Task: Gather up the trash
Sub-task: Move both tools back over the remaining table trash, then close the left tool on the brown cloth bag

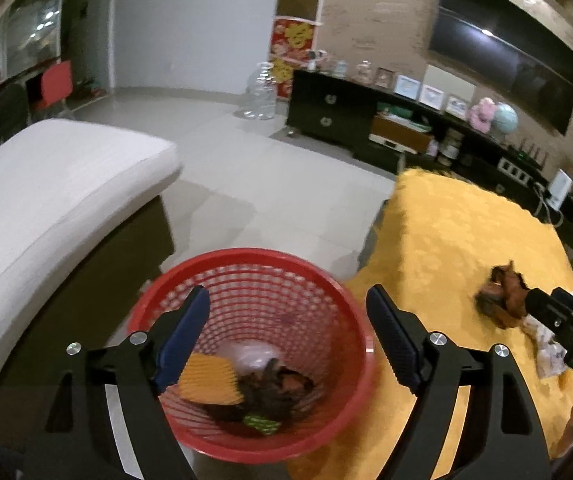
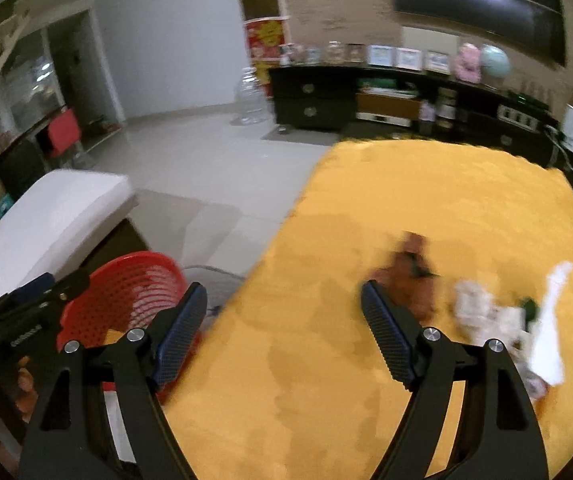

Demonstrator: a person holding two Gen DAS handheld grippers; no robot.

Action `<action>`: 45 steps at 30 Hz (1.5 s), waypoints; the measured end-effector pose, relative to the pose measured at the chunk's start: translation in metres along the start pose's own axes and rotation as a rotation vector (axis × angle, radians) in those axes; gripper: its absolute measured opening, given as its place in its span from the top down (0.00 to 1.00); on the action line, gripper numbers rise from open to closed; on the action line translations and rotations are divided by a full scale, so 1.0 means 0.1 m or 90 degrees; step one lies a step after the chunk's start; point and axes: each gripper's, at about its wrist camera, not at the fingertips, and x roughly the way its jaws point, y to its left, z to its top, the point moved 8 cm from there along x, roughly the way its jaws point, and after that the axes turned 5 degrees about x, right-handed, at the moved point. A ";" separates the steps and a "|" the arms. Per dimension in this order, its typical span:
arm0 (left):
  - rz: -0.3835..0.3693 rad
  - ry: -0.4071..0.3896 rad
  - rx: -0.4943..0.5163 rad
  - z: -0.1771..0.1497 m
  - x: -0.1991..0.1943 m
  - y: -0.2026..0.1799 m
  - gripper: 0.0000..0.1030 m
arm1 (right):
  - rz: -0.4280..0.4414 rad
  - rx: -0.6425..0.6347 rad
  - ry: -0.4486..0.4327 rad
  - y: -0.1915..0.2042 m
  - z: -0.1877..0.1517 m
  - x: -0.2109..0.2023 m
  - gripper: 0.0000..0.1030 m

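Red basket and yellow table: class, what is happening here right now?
A person with two handheld grippers is clearing trash. The left gripper hovers open above the red basket, which already holds scraps. The right gripper, jaws open, is over the yellow table, near a brown scrap and crumpled white paper still lying there.

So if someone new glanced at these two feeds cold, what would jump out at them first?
Probably the bright yellow tablecloth filling the right side, with brown scraps and crumpled white paper scattered near its right end. Next, the red basket beside the table, right under the left gripper, already holding brown trash and an orange piece. Both grippers' jaws stand open; the right gripper hovers over the cloth.
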 end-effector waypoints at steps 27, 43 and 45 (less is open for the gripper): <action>-0.161 0.034 0.203 0.04 0.25 -2.07 0.20 | -0.175 0.226 -0.016 -1.99 -0.29 -0.71 0.25; -0.194 0.124 0.250 -0.19 1.18 -2.85 0.21 | -0.189 0.270 0.003 -2.30 -0.42 -0.67 0.25; -0.193 0.130 0.249 -0.24 1.25 -2.86 0.24 | -0.188 0.274 0.008 -2.33 -0.44 -0.65 0.25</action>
